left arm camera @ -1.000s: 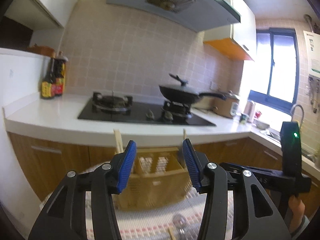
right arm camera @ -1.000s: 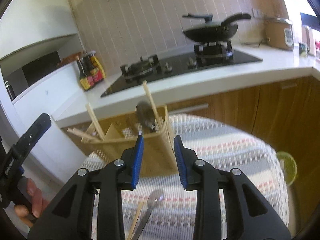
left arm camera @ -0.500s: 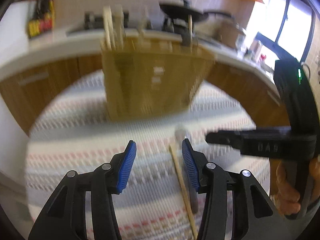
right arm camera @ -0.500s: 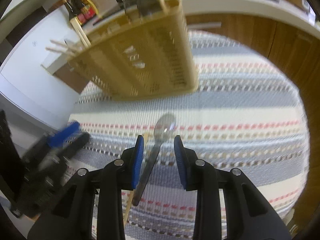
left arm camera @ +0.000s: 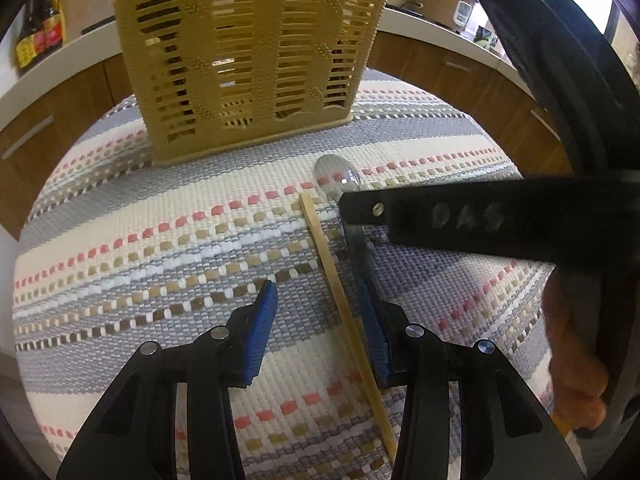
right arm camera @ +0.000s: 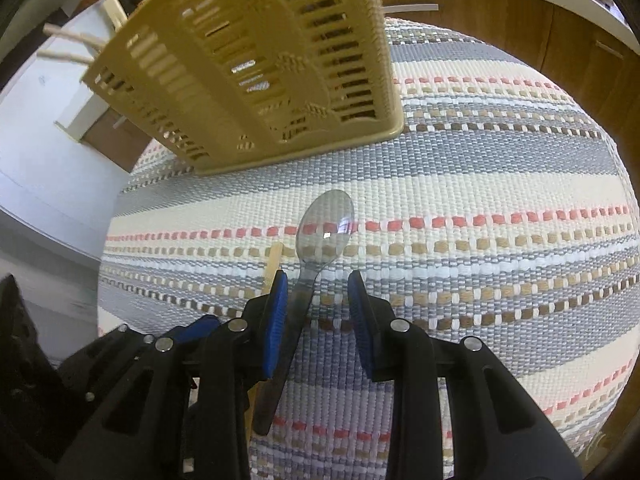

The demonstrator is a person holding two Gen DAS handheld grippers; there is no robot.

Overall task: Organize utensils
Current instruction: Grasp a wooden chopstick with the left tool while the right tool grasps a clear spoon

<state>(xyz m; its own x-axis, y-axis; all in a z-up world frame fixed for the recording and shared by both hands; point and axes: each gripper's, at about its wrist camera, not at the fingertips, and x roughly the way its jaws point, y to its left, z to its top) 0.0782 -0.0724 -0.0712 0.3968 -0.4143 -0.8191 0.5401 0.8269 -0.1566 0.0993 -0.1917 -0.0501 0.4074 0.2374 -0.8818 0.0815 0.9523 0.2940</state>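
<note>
A wooden chopstick [left arm camera: 340, 300] and a clear plastic spoon [right arm camera: 326, 224] lie side by side on a striped woven mat [left arm camera: 160, 240], in front of a yellow slotted utensil basket [left arm camera: 248, 52]. My left gripper [left arm camera: 316, 296] hangs low over the mat with its jaws closing. The chopstick lies between them, near the right pad, and neither pad presses on it. My right gripper [right arm camera: 317, 284] stands open astride the spoon's handle, which runs close along the left pad. The basket [right arm camera: 260, 72] has chopsticks sticking out of its far side. The right gripper's black body [left arm camera: 460, 220] crosses the left wrist view.
The mat [right arm camera: 480, 200] covers a small round table with its edge close on every side. Behind are wooden cabinets under a white counter, with sauce bottles [left arm camera: 40, 32] on the left and a rice cooker [left arm camera: 448, 4] on the right. A hand [left arm camera: 572, 340] holds the right gripper.
Both grippers have dropped and tipped down from facing the kitchen to just above the mat. The left jaws have narrowed a little around the chopstick. The spoon handle now lies between the right jaws.
</note>
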